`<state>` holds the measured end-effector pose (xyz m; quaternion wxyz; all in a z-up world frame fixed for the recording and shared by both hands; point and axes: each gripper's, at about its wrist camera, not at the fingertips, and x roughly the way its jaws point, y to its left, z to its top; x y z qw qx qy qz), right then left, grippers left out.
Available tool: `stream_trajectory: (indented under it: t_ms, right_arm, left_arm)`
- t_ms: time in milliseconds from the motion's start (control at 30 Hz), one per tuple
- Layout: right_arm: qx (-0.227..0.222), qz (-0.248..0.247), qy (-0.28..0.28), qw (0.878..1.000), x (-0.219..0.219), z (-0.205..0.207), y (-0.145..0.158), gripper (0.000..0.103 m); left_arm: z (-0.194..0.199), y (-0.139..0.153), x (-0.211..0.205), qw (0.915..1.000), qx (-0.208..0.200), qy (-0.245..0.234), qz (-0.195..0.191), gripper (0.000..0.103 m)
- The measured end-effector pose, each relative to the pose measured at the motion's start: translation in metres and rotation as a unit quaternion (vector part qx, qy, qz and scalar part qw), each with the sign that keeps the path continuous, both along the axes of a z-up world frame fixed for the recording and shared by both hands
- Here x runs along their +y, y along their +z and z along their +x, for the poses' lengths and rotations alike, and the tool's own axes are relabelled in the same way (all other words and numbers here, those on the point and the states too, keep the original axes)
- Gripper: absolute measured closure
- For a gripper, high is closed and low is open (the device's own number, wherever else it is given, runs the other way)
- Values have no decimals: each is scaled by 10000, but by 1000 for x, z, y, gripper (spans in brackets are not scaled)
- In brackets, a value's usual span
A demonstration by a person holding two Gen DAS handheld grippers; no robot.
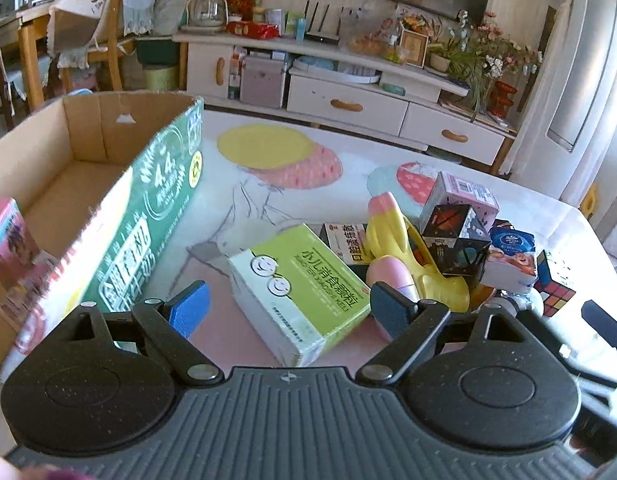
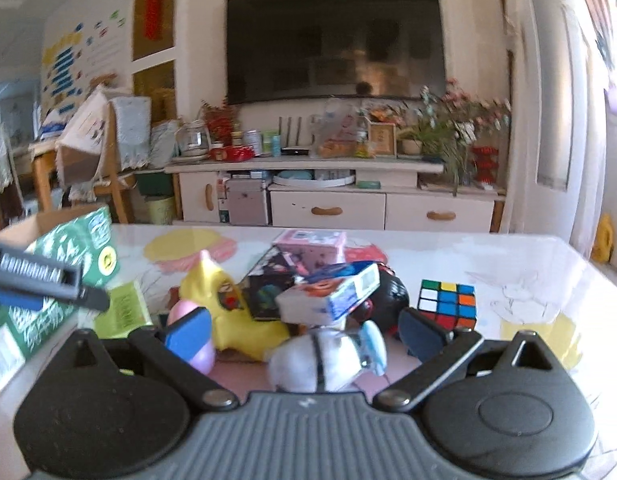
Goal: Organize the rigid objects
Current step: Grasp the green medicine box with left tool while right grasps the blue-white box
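Left claw (image 1: 288, 304) gaping wide, empty | green box (image 1: 304, 284) lying between pads | centring, closing squarely across its narrow sides | right claw (image 2: 304, 330) hovering wide, empty

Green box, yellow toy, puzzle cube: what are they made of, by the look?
Green box: looks like thin printed card, matte, with sharp folded edges and flat printed faces.
Yellow toy: probably moulded plastic, smooth and slightly glossy, with rounded seamless curves and a soft highlight.
Puzzle cube: likely hard plastic, with a black body showing between flat coloured squares; stickers or tiles, cannot tell.
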<state>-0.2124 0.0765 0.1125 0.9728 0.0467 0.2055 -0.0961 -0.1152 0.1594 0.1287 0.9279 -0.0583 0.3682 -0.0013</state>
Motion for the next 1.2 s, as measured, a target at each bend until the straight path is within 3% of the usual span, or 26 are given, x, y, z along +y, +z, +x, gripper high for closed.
stream_trajectory:
  t_ms: [400, 700, 933, 1067, 1200]
  right_arm:
    - [-14, 960, -123, 9953, -45, 26, -4, 6]
    - [132, 1181, 18, 9929, -54, 46, -9, 7]
    - [240, 1703, 109, 9850, -67, 59, -14, 22]
    - [189, 1929, 136, 9810, -72, 60, -11, 25]
    - [164, 1862, 74, 9824, -73, 58, -9, 42]
  left_arm:
    - [35, -8, -13, 9981, 394, 398, -262, 0]
    - [49, -16, -13, 9939, 611, 836, -377, 0]
    - [58, -25, -11, 9890, 841, 1036, -635, 0]
    - [62, -29, -8, 9872, 938, 1078, -702, 0]
    - [63, -31, -3, 9862, 1001, 1059, -791, 0]
